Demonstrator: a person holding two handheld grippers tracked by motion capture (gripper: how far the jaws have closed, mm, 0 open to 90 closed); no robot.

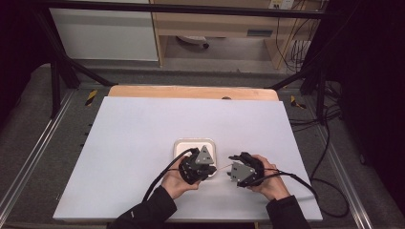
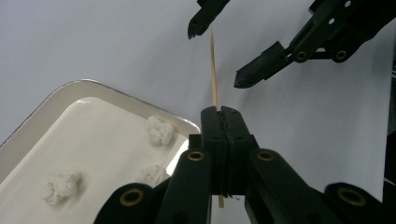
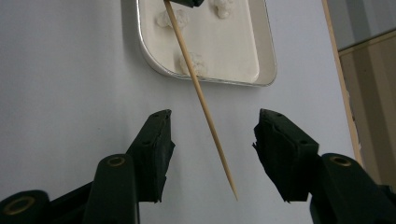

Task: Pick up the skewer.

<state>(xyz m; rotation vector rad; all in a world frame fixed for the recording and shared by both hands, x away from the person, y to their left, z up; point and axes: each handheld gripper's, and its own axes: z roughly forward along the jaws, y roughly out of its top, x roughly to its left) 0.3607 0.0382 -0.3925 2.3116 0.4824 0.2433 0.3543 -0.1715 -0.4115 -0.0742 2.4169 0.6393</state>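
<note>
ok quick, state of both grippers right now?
Left gripper: shut on the wooden skewer.
Right gripper: open, fingers either side of the skewer's pointed end, not touching it.

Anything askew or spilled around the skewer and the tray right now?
Nothing stands out. The thin wooden skewer sits straight in the shut left claw, its tip between the open right claw pads. Three white fluffy lumps lie inside the white square tray.

The skewer [image 2: 214, 70] has its clamped middle hidden inside the left tongs [image 2: 223, 122].
</note>
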